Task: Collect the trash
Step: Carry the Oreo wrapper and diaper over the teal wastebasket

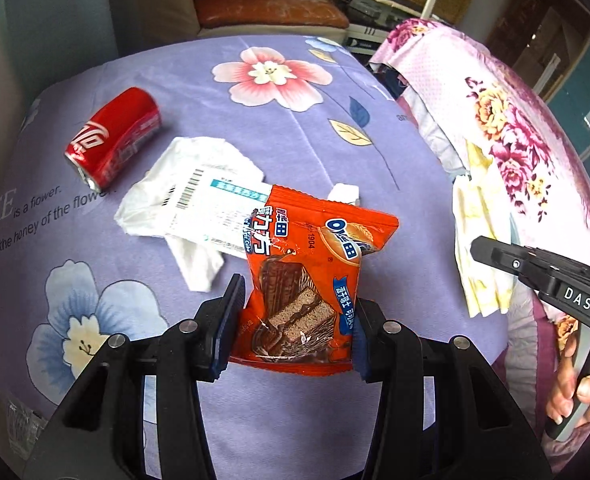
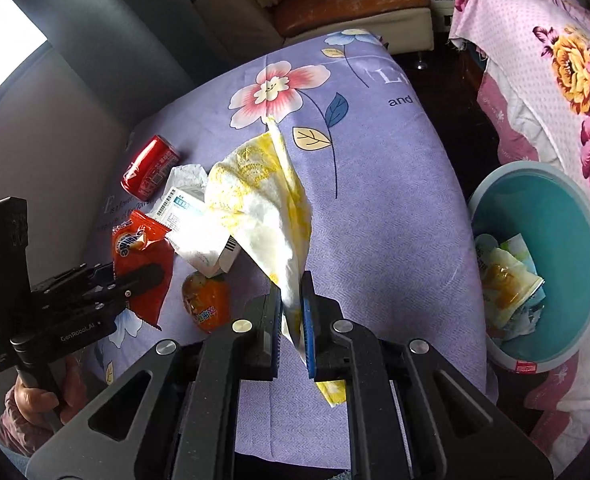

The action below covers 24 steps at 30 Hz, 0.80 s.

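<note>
My left gripper [image 1: 295, 320] is shut on an orange chocolate-cake snack wrapper [image 1: 311, 264] and holds it above the purple flowered cloth [image 1: 295, 128]. The right wrist view shows the same gripper [image 2: 151, 276] and wrapper [image 2: 135, 240] at the left. My right gripper [image 2: 293, 320] is shut on a crumpled white and yellow tissue [image 2: 263, 200] that hangs over the cloth. A red cola can [image 1: 113, 138] lies on its side at the far left. Beside it lie a white tissue [image 1: 191, 168] and a printed paper box [image 1: 215, 208]. An orange jelly cup [image 2: 206, 300] lies near my right gripper.
A teal bin [image 2: 575, 208] stands at the right of the table, below its edge, with a cup and papers inside. A pink flowered cloth [image 2: 555, 60] drapes over furniture behind it. A sofa [image 2: 335, 4] is at the back. A hand [image 1: 575, 388] holds the right gripper's handle.
</note>
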Tool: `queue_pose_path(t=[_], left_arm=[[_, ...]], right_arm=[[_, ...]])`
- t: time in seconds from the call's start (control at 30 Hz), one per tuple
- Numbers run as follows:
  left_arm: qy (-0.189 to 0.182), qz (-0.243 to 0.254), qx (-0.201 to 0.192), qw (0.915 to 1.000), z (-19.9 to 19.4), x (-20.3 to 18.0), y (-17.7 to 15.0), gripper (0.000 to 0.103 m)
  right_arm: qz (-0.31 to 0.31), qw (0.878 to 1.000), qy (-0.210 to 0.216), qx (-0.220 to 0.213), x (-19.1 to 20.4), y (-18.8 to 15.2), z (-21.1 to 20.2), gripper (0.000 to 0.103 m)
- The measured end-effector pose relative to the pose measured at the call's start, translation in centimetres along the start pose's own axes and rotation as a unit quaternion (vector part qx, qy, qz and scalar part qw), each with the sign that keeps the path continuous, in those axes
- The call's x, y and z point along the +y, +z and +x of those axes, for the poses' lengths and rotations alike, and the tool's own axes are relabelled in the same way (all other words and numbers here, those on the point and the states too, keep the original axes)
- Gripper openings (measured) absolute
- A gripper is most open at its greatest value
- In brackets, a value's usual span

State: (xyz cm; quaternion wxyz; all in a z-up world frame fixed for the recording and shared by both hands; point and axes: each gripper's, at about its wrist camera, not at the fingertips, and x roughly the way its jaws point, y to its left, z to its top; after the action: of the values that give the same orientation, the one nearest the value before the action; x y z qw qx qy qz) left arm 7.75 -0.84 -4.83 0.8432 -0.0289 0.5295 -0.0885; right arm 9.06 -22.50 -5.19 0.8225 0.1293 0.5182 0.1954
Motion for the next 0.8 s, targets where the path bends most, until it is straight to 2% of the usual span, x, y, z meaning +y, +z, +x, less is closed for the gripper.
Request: queue_pose_path(t=[0.43,0.8], left_arm=[[-0.012,0.105,0.018,0.9942,2.9,-11.7,2.2,0.048],[-0.026,0.150,0.047,0.9873,5.0,-17.6,2.9,0.048]], right_arm=[[0.074,0.995,-0.007,-0.068,-8.0,-0.8,-4.7,0.009],[0.134,0.983,-0.040,-0.116,-14.5,-1.8,-8.4,0.009]])
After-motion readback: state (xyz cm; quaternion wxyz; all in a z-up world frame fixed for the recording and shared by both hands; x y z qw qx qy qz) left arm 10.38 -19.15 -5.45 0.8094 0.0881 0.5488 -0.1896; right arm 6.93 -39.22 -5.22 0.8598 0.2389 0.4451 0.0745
